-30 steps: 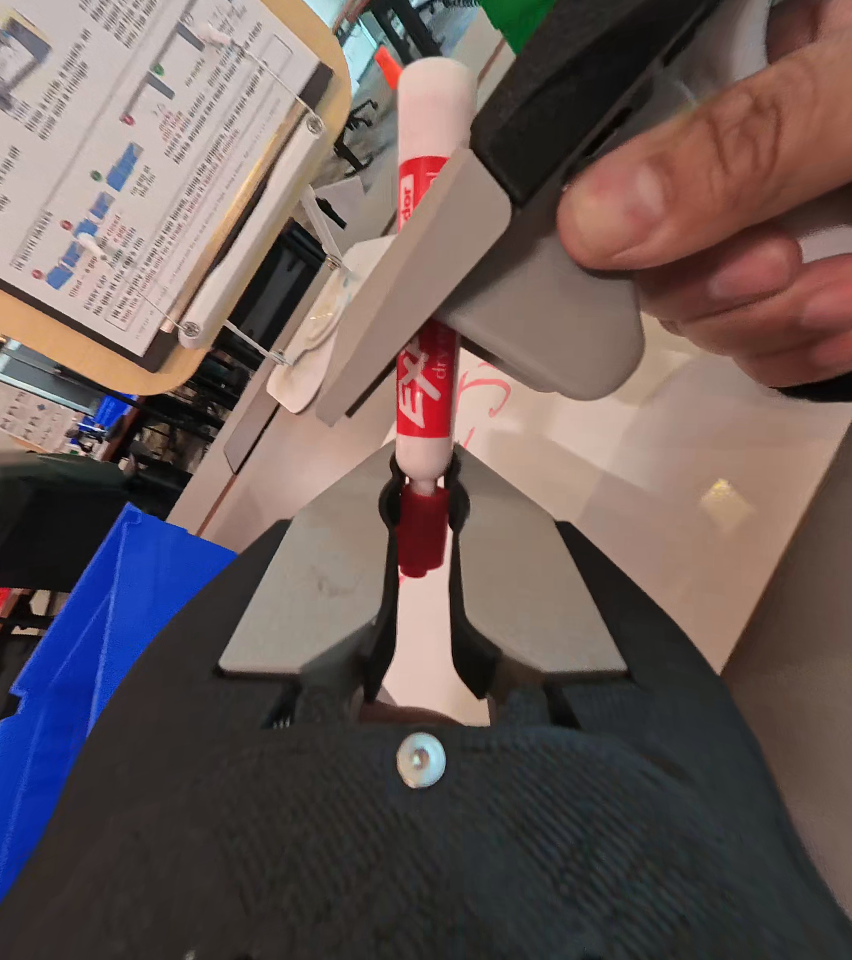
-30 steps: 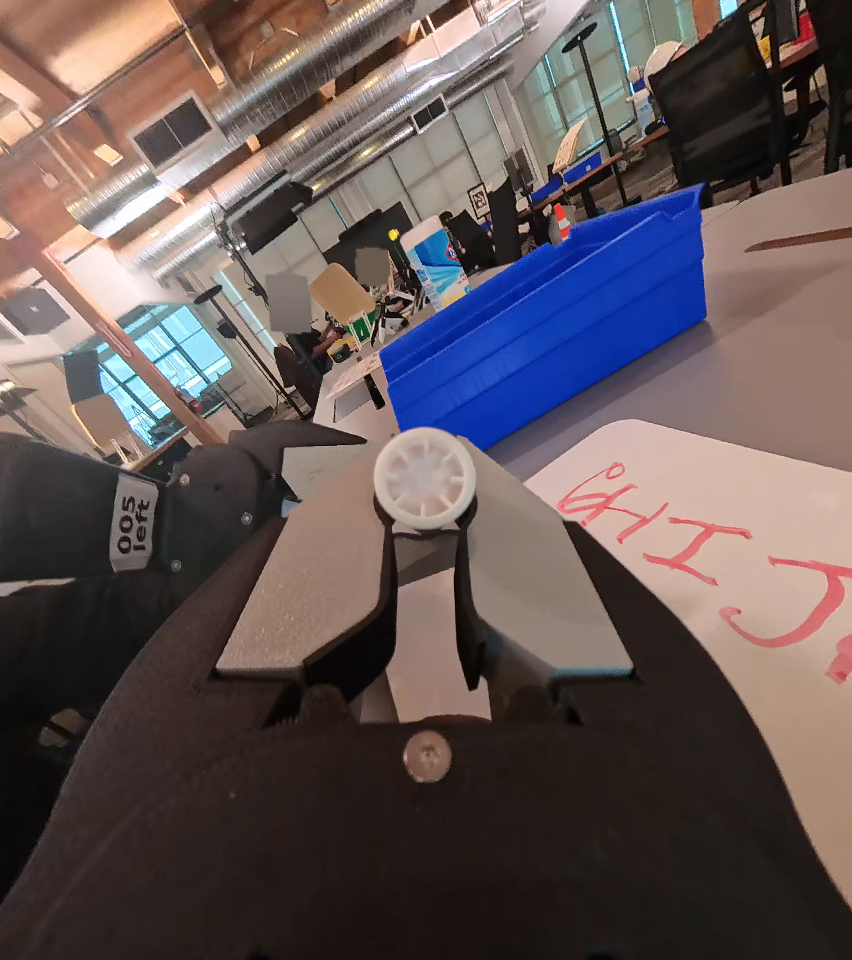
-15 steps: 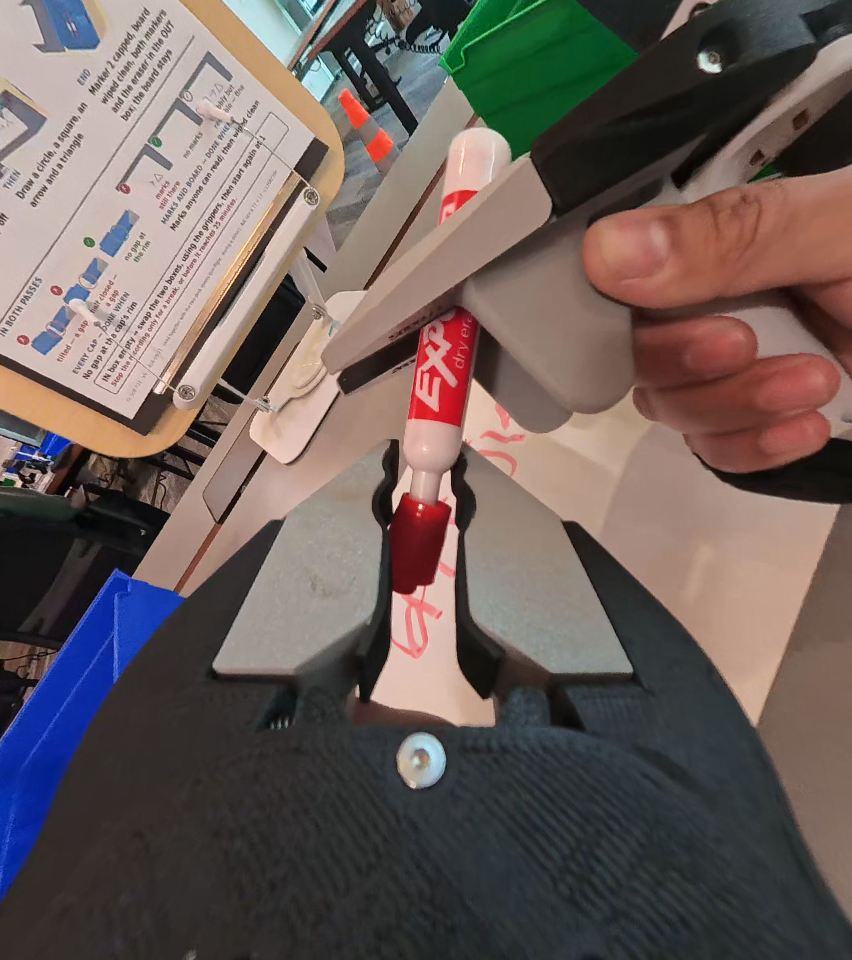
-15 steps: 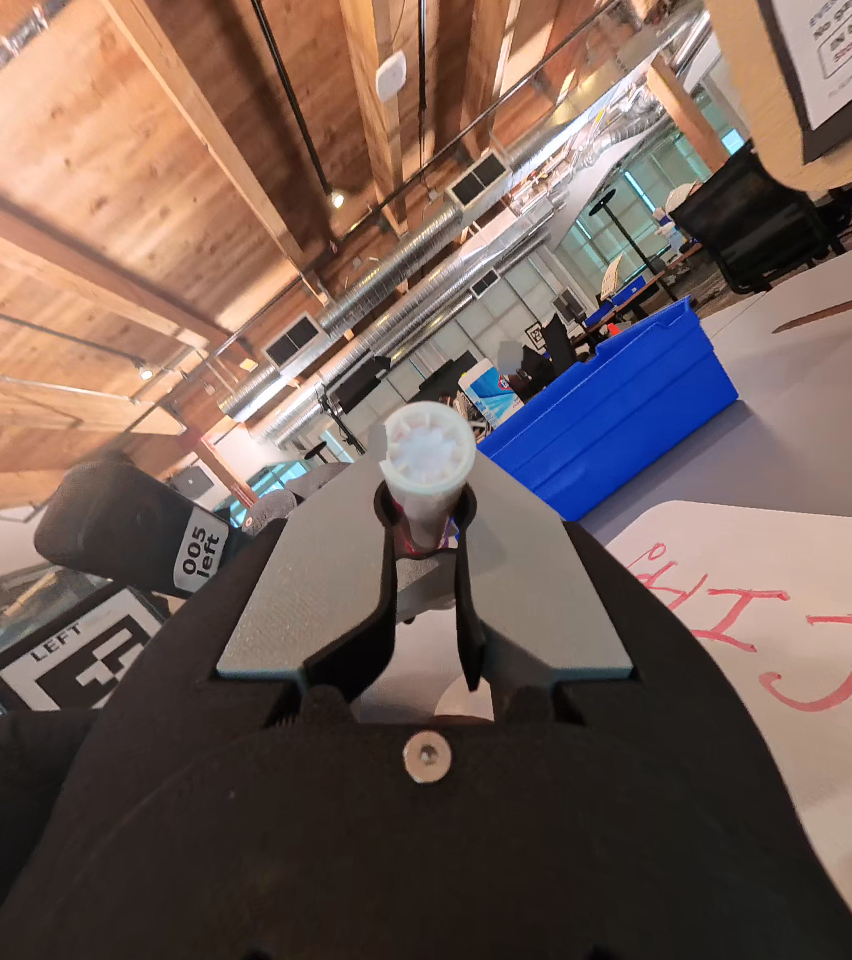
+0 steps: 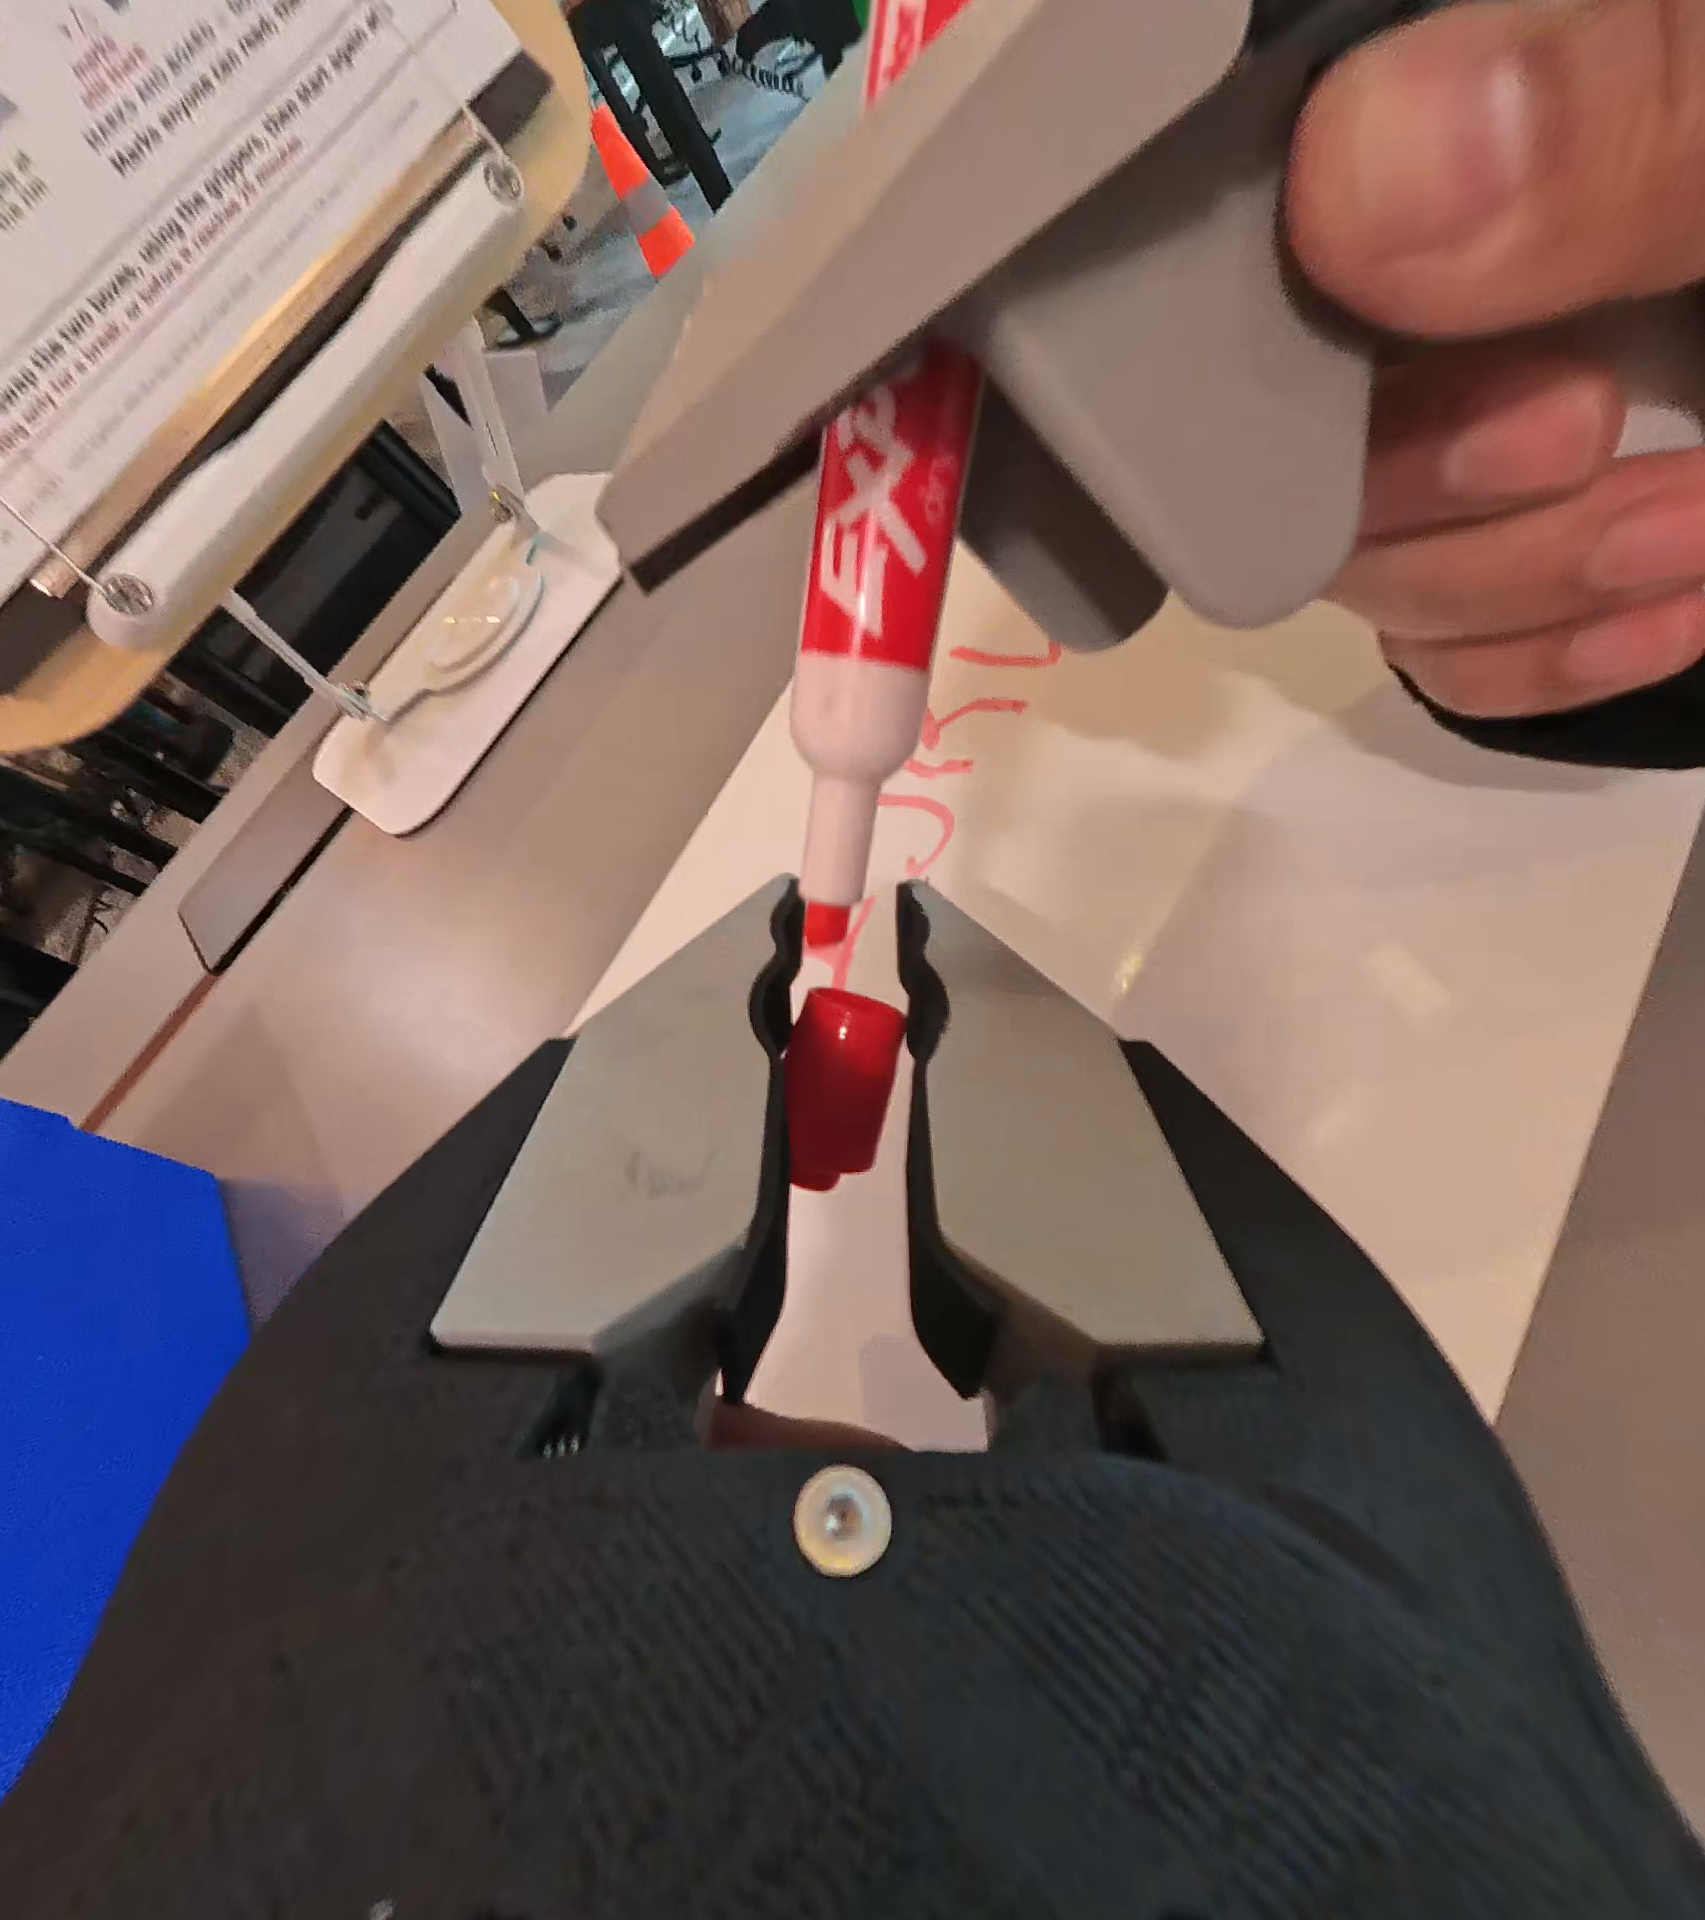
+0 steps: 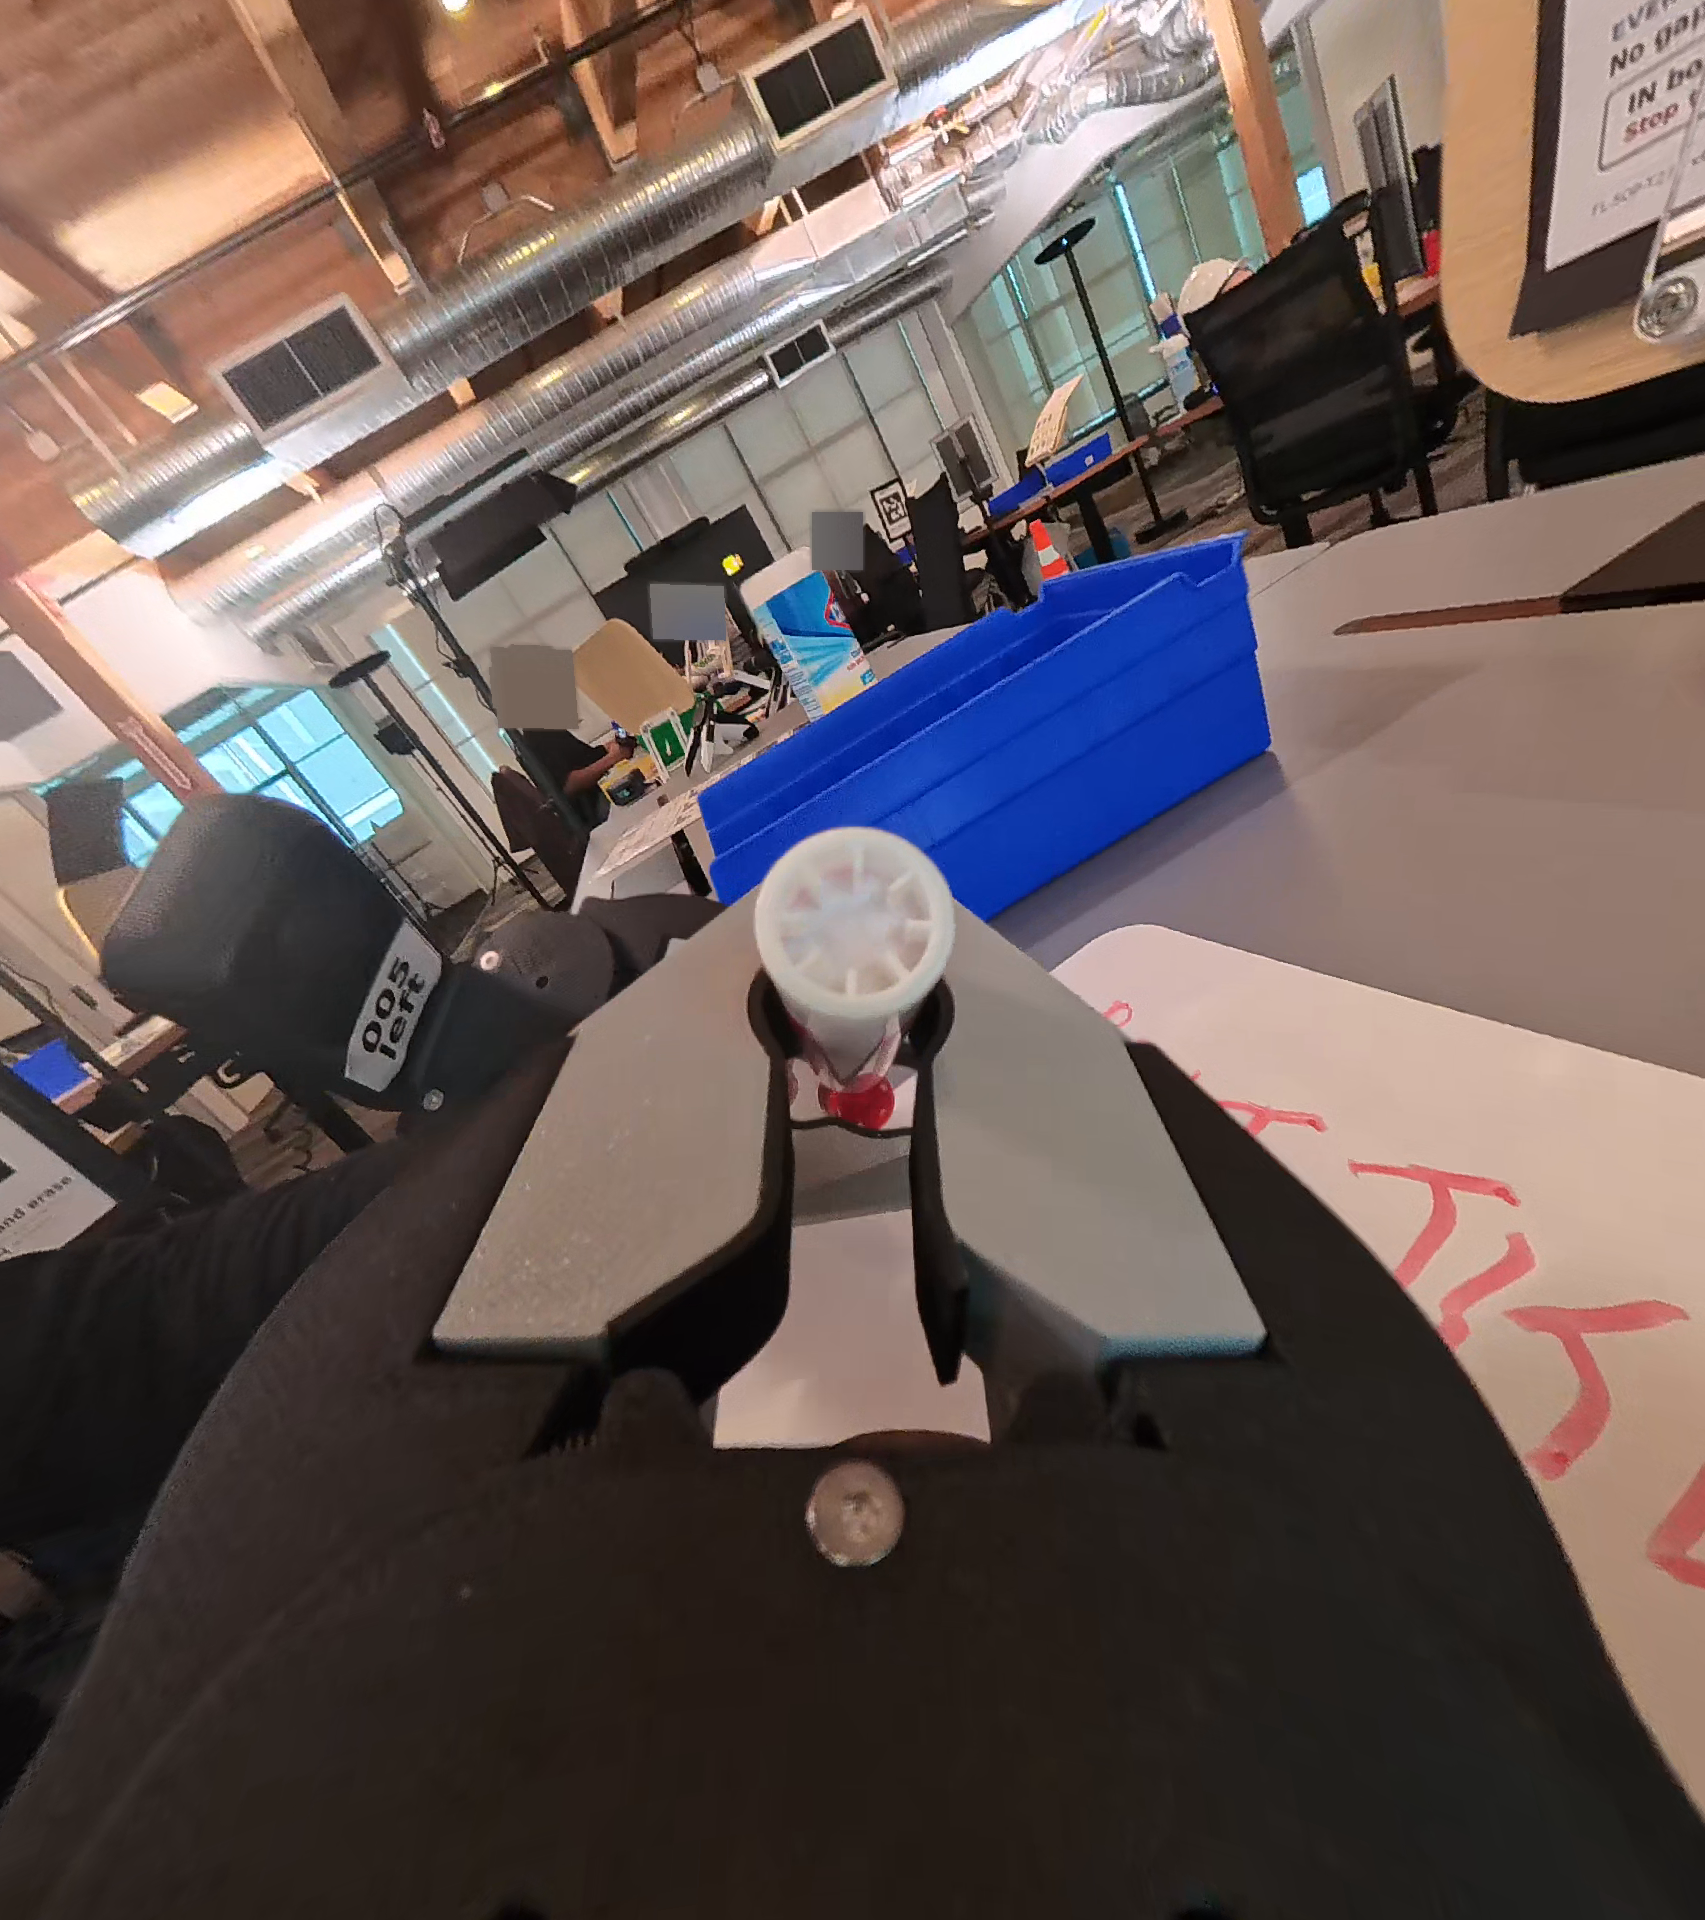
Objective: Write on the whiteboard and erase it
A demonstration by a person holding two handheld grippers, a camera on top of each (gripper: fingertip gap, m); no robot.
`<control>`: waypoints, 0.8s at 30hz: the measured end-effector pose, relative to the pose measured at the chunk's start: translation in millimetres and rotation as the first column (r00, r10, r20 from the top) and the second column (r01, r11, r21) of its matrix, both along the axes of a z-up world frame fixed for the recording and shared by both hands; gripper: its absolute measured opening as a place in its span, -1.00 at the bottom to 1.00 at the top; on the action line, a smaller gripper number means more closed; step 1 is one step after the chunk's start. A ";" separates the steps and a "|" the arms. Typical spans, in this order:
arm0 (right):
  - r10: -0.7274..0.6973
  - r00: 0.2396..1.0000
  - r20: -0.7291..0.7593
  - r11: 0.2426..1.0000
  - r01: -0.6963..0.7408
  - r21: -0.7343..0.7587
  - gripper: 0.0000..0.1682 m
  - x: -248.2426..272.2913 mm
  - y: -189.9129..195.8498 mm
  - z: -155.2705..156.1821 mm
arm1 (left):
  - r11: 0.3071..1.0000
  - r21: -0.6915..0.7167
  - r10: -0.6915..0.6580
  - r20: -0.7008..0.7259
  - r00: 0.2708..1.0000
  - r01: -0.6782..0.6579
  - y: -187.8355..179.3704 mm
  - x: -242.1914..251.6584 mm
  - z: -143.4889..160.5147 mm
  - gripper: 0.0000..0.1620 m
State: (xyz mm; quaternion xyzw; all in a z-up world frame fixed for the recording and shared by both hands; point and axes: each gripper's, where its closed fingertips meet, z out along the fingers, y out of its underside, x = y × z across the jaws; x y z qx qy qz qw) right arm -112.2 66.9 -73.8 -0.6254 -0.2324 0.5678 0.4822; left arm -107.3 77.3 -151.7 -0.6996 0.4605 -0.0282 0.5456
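My left gripper (image 5: 848, 902) is shut on the red marker cap (image 5: 843, 1081), held deep between its fingers. My right gripper (image 6: 853, 997) is shut on the red and white marker (image 5: 879, 540), whose white rear end (image 6: 853, 951) faces the right camera. The marker's red tip (image 5: 825, 922) is out of the cap, a small gap above it, between the left fingertips. The whiteboard (image 5: 1295, 987) lies flat below both grippers with red writing on it; it also shows in the right wrist view (image 6: 1450, 1122). A hand (image 5: 1554, 312) holds the right gripper.
A blue bin (image 6: 1014, 738) stands on the grey table (image 6: 1502, 790) beyond the whiteboard, and at the left edge of the left view (image 5: 48, 1455). An instruction sheet on a wooden board (image 5: 152, 260) stands on a white base (image 5: 474, 675). The left gripper's body (image 6: 360, 987) is close on the left. Some 8 cm of space lies between my two pairs of fingers. From either gripper's tips it is about 35 cm to the white base (image 5: 474, 675).
The marker has come out of the cap: the cap stays in my left gripper while the right gripper has lifted the marker away. Both views have shifted.
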 end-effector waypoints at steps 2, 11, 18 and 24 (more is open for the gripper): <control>0.001 1.000 -0.005 1.000 -0.001 -0.008 -0.82 1.3 1.6 -0.8 | 1.000 -0.024 -0.008 -0.001 1.000 0.008 -1.8 -2.5 -7.4 -0.81; 0.088 0.995 0.035 0.996 -0.087 -0.023 -0.82 0.1 -5.3 -4.0 | 0.999 0.043 -0.021 -0.035 0.999 0.022 -3.0 -5.6 -9.7 -0.82; 0.112 0.993 -0.027 0.991 -0.114 -0.067 -0.83 5.3 -4.2 0.2 | 0.995 0.090 -0.029 -0.034 0.999 0.032 -6.4 -2.3 -2.6 -0.82; 0.130 0.991 -0.036 0.986 -0.133 -0.104 -0.82 2.8 -4.9 -3.8 | 0.980 0.196 0.000 -0.096 0.995 0.019 -6.3 -4.5 12.0 -0.82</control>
